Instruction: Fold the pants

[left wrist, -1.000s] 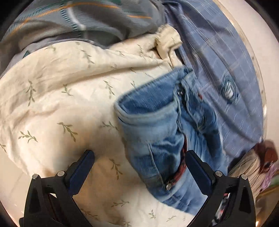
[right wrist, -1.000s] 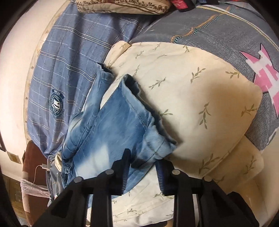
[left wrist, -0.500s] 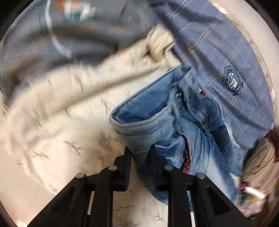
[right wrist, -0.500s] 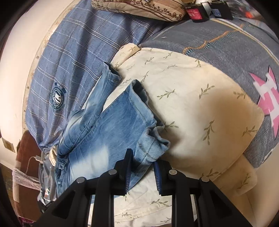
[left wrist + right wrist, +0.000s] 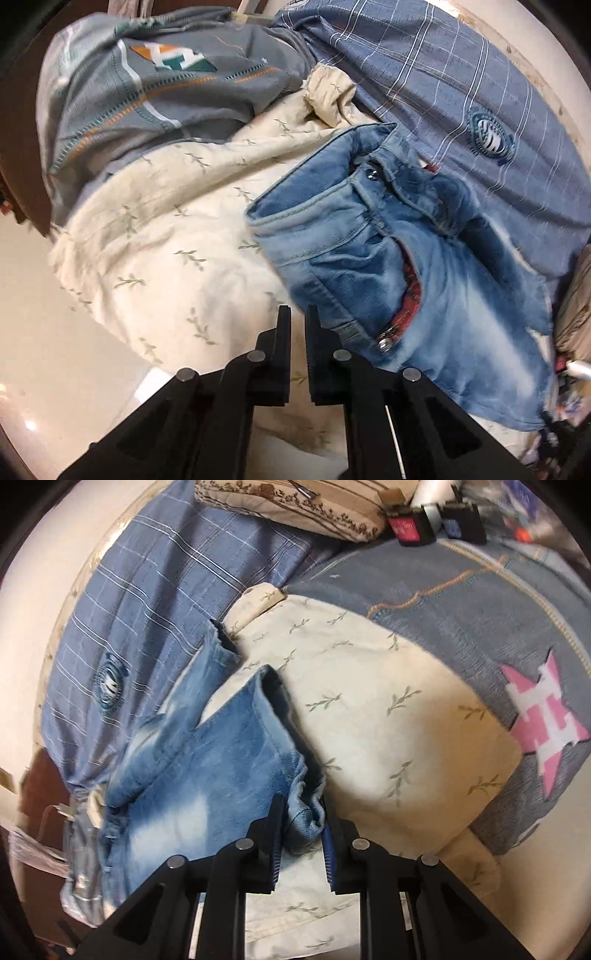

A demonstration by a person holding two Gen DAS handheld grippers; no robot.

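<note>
Between the fingers of my right gripper (image 5: 300, 805), a bunched fold of the jeans (image 5: 207, 775) is pinched at the hem, the jaws narrowed onto the denim. From that grip the pale-washed leg runs up and to the left across a cream pillow (image 5: 388, 709) printed with small green sprigs, while a second leg end lies farther up beside it. My left gripper (image 5: 297, 321) has just been closing and now stands with its jaws drawn nearly together; the edge of the jeans (image 5: 388, 266) lies just beside its right finger, but I cannot tell whether any cloth sits in the slim gap, which looks bare. In that view the waistband faces the camera, its metal button (image 5: 371, 175) near the top and a rivet (image 5: 384, 345) low by the gripper, with red lining showing at a pocket opening. Beyond the pillow lies a blue checked sheet (image 5: 461, 92) bearing a round badge (image 5: 487, 131), and a grey quilt (image 5: 480, 602) with orange stitching and a pink-and-white patch (image 5: 543, 734).
</note>
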